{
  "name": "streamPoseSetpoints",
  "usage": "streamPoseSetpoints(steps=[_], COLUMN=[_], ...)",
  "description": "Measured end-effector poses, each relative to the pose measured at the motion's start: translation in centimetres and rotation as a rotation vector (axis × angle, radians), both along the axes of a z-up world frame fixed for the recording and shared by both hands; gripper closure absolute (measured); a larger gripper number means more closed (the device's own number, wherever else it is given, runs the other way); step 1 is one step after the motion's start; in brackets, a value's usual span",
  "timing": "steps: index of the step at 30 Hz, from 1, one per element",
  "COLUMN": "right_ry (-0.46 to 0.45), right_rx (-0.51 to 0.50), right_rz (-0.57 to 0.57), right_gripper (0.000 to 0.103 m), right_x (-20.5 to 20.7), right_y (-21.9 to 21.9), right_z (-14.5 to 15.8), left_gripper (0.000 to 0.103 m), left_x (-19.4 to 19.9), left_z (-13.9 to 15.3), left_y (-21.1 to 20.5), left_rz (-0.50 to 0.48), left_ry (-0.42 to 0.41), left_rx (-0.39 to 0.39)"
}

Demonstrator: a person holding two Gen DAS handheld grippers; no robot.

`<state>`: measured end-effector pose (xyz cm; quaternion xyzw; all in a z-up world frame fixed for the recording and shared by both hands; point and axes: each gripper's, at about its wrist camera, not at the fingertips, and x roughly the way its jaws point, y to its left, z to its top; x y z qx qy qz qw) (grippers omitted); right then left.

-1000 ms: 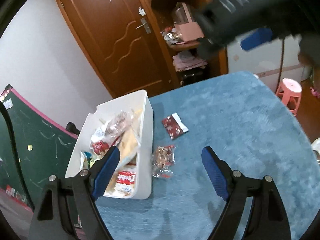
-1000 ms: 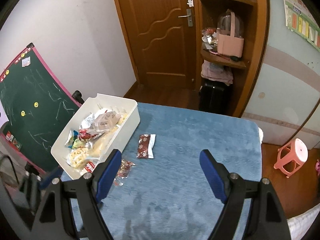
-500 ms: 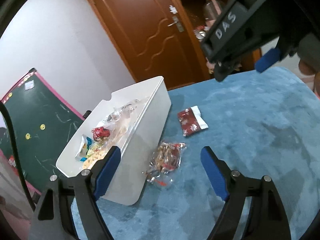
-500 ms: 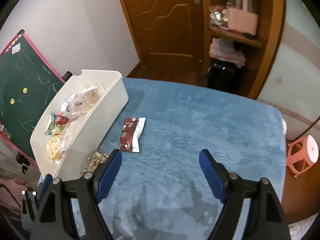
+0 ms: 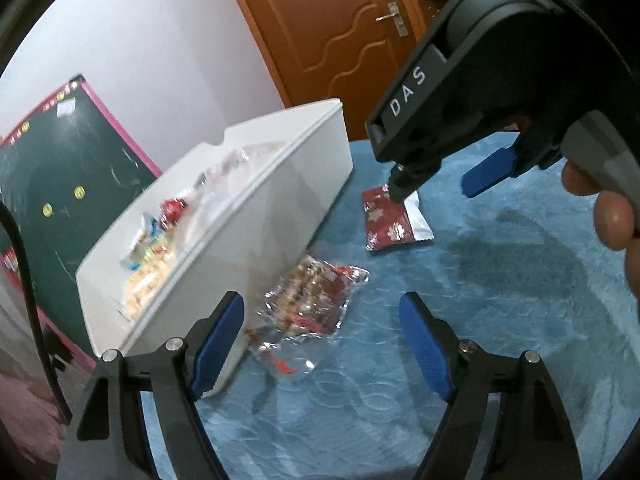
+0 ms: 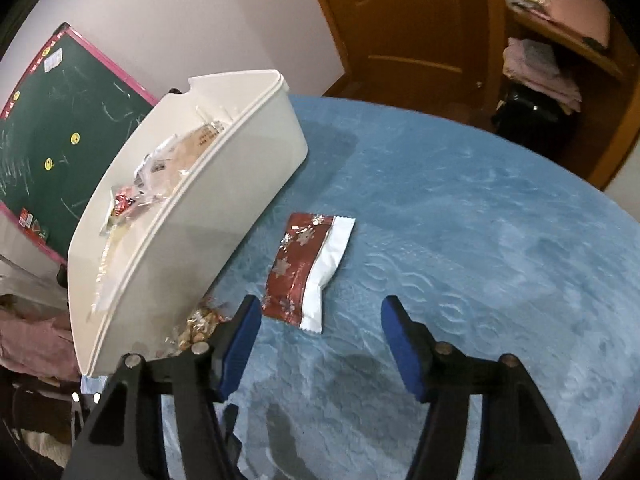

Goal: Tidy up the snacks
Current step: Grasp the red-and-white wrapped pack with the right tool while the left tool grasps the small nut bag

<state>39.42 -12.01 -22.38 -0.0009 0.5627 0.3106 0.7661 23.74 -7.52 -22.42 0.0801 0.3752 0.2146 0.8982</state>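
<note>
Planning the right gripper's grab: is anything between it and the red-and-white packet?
Nothing visible. The right gripper is open, its fingers apart just short of the red-and-white packet, which lies flat on bare blue cloth. The white bin and the clear packet sit off to one side.

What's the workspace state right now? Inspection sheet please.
Surface: blue tablecloth, textured, on the table.
Job's things: white bin holding mixed snacks; red-and-white packet flat on the cloth beside it; clear nut packet against the bin's wall.
Clutter: nothing seen on the cloth.
Grippers: left hand-held gripper open, over the nut packet; right hand-held gripper open, above the red-and-white packet, touching nothing.
Cables: black cable at the left edge.
Surroundings: green chalkboard, wooden door, shelves.
</note>
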Motion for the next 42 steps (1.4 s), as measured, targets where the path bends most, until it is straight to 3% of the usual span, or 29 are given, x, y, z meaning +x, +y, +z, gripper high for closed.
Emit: streamPoseSetpoints(steps=[7, 14, 18, 22, 23, 32, 42], right_ry=[0.088, 0.053, 0.034, 0.012, 0.021, 0.052, 0.068], right_rx=[0.024, 0.013, -0.004, -0.038, -0.031, 0.036, 0.125], right_rz=[0.03, 0.092, 0.121, 0.165, 0.166, 0.064, -0.095], right_gripper=[0.047, 0.048, 0.054, 0.074, 0.075, 0.079, 0.08], right_x=[1.6, 1.9, 1.9, 1.5, 1.5, 1.3, 0.6], right_y=[0.9, 2.6, 3.3, 3.6, 3.5, 0.8, -3.3], right_z=[-2.2, -2.3, -2.4, -2.4, -2.4, -2.6, -1.6], left_gripper=[0.024, 0.024, 0.024, 0.025, 0.025, 0.025, 0.025], left_x=[1.5, 1.8, 2.4, 3.1, 3.3, 4.7, 5.3], left_z=[-1.2, -0.9, -0.5, -0.8, -0.7, -1.4, -1.9], left_y=[1.4, 1.8, 2.2, 2.4, 2.4, 3.8, 3.5], left_rz=[0.028, 0.036, 0.055, 0.061, 0.06, 0.062, 0.082], left_ry=[0.046, 0.025, 0.012, 0.035, 0.039, 0.077, 0.128], left_rx=[-0.095, -0.097, -0.057, -0.049, -0.051, -0.111, -0.093])
